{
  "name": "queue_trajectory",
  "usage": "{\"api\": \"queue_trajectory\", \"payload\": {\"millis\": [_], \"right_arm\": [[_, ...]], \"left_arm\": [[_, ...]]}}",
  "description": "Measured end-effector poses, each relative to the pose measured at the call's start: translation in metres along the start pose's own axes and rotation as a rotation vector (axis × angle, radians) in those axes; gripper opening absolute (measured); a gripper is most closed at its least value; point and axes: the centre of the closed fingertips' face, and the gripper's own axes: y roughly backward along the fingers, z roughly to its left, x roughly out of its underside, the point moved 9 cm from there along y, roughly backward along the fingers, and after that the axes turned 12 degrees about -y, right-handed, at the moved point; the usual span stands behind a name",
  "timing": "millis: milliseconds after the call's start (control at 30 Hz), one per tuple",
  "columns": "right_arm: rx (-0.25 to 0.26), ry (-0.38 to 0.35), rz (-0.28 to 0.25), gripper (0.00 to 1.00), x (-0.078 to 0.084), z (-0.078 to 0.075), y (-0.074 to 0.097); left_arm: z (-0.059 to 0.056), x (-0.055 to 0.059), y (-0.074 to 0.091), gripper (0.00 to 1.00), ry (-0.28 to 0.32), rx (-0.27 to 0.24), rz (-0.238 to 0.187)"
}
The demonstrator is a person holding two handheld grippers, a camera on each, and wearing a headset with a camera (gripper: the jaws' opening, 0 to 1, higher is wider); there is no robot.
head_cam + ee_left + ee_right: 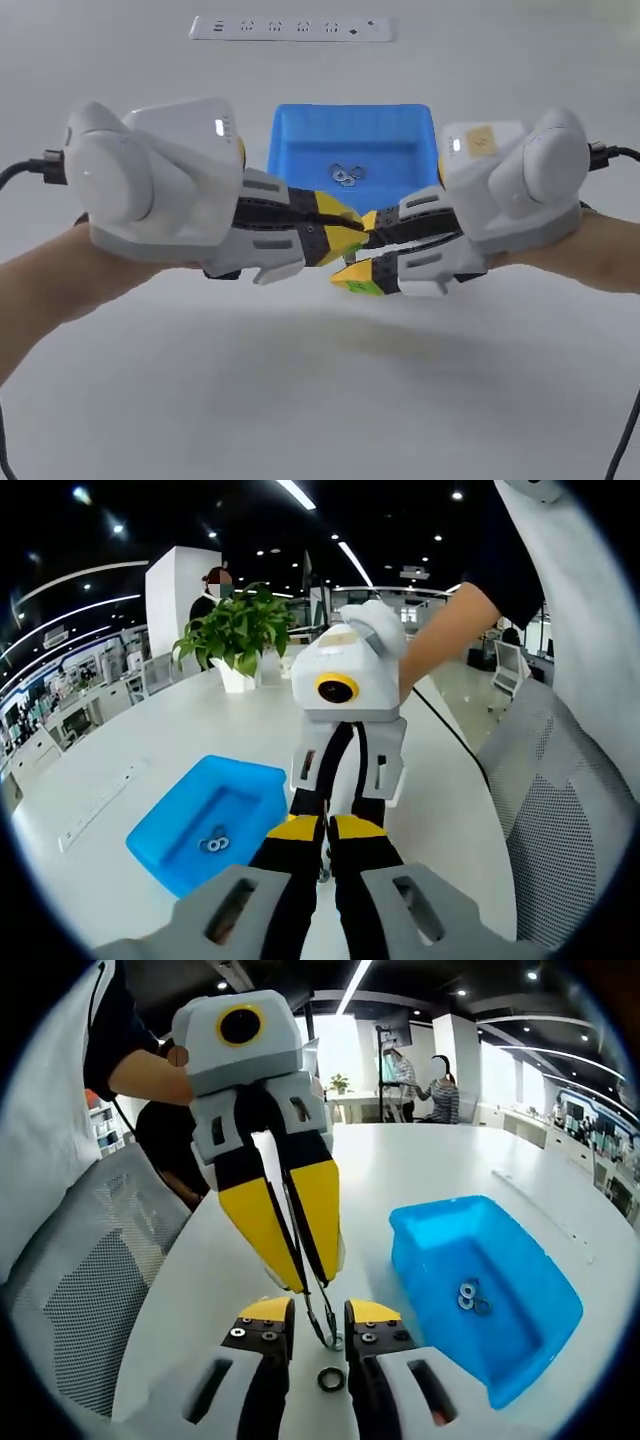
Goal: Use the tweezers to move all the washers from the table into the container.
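Note:
My left gripper and right gripper meet tip to tip above the white table, in front of the blue container. In the right gripper view the left gripper is shut on thin metal tweezers. The tweezers' tips reach down between my right gripper's parted jaws, and a small ring seems to sit at the tips. A black washer lies on the table just below. Several washers lie in the container. The left gripper view shows the tweezers between the left gripper's jaws.
A white power strip lies along the table's far edge behind the container. A potted plant stands farther along the table. A grey mesh chair is beside the person. People stand in the background.

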Motion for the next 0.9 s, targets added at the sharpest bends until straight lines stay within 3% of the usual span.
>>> {"api": "queue_trajectory", "payload": {"millis": [367, 700, 900], "right_arm": [[0.000, 0.029, 0.041, 0.12, 0.0015, -0.0025, -0.0004], [0.006, 0.048, 0.040, 0.10, 0.0010, -0.0029, -0.0003], [0.004, 0.048, 0.037, 0.10, 0.0002, 0.0002, -0.0020]], "left_arm": [[-0.0021, -0.0037, -0.0054, 0.07, -0.001, 0.006, -0.006], [0.0014, -0.0037, -0.0057, 0.07, -0.006, 0.003, 0.007], [0.0016, -0.0031, -0.0026, 0.07, 0.022, -0.001, 0.000]]}}
